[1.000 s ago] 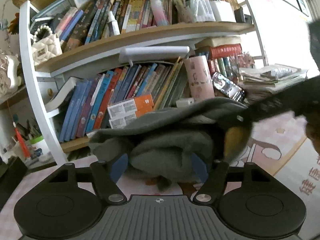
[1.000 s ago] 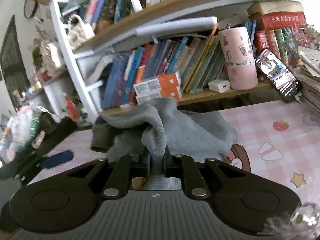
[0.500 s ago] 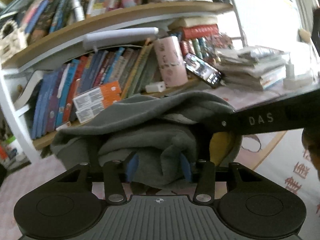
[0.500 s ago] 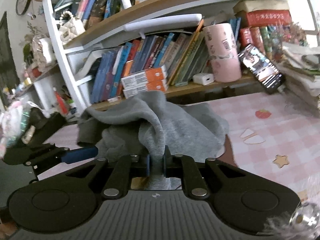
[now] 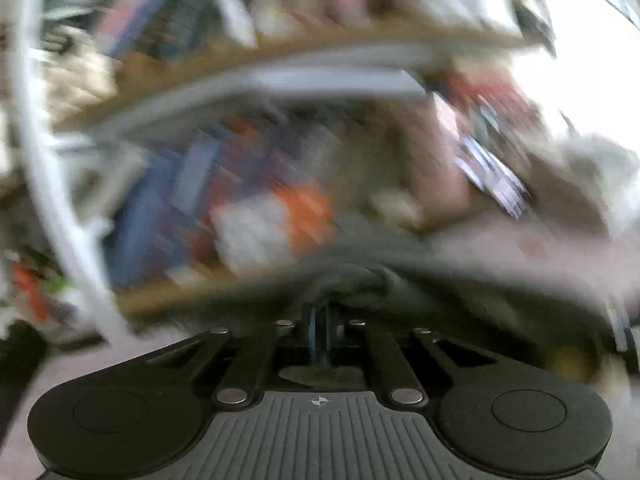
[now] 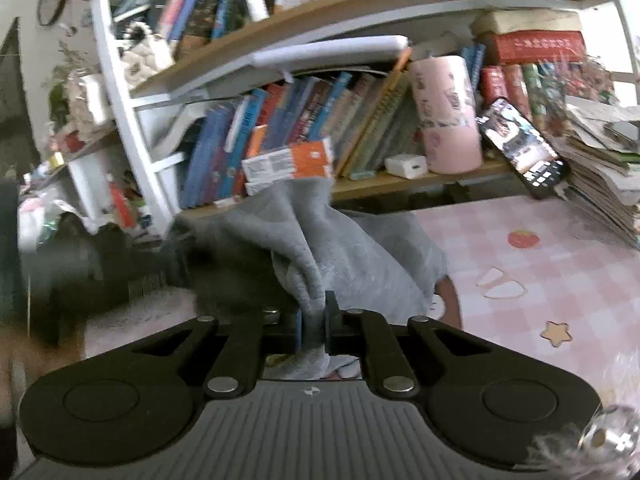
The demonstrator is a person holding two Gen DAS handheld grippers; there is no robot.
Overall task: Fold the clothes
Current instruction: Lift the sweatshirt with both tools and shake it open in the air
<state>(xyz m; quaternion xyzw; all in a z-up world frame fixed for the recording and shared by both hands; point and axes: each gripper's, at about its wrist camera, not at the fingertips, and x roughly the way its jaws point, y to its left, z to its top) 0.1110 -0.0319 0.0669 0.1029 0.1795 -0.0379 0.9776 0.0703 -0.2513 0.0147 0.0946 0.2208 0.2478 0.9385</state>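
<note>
A grey garment (image 6: 344, 248) lies bunched on the pink checked table cover (image 6: 560, 280). My right gripper (image 6: 314, 320) is shut on a raised fold of it. In the left wrist view everything is motion-blurred. My left gripper (image 5: 319, 330) has its jaws closed together, and the dark grey garment (image 5: 400, 280) bulges just ahead of them; whether cloth is pinched between them is unclear. The left gripper shows in the right wrist view as a dark blurred shape (image 6: 100, 272) at the garment's left edge.
A bookshelf (image 6: 400, 176) full of books stands right behind the garment, with a pink cylinder (image 6: 446, 120), a phone (image 6: 520, 144) and a white charger (image 6: 406, 164). A pile of papers (image 6: 600, 168) sits at the right.
My left gripper was open around the garment's bunched edge and has now closed, moving fast so its view blurs. My right gripper keeps its hold on the raised fold.
</note>
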